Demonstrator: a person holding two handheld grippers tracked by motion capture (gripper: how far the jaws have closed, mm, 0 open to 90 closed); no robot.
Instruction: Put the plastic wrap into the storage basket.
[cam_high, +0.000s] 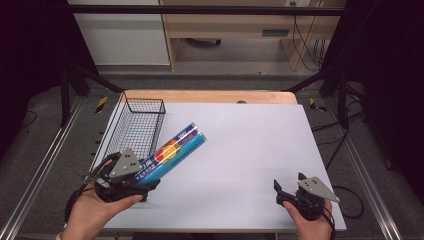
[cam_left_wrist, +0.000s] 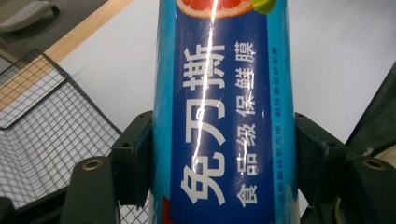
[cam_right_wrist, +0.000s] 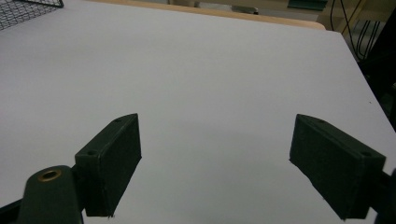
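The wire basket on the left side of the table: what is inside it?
The wire basket appears empty; through its mesh only the white table shows. Its near corner is covered by the blue cling film roll and the left gripper, so that part cannot be checked.

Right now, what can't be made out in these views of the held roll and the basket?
- Blue roll: both ends cut off by the frame edges in the left gripper view; in the high view its lower end sits behind the left gripper.
- Small print on the label: too small to read in the high view.
- Wire basket: its floor is hard to see through the mesh.
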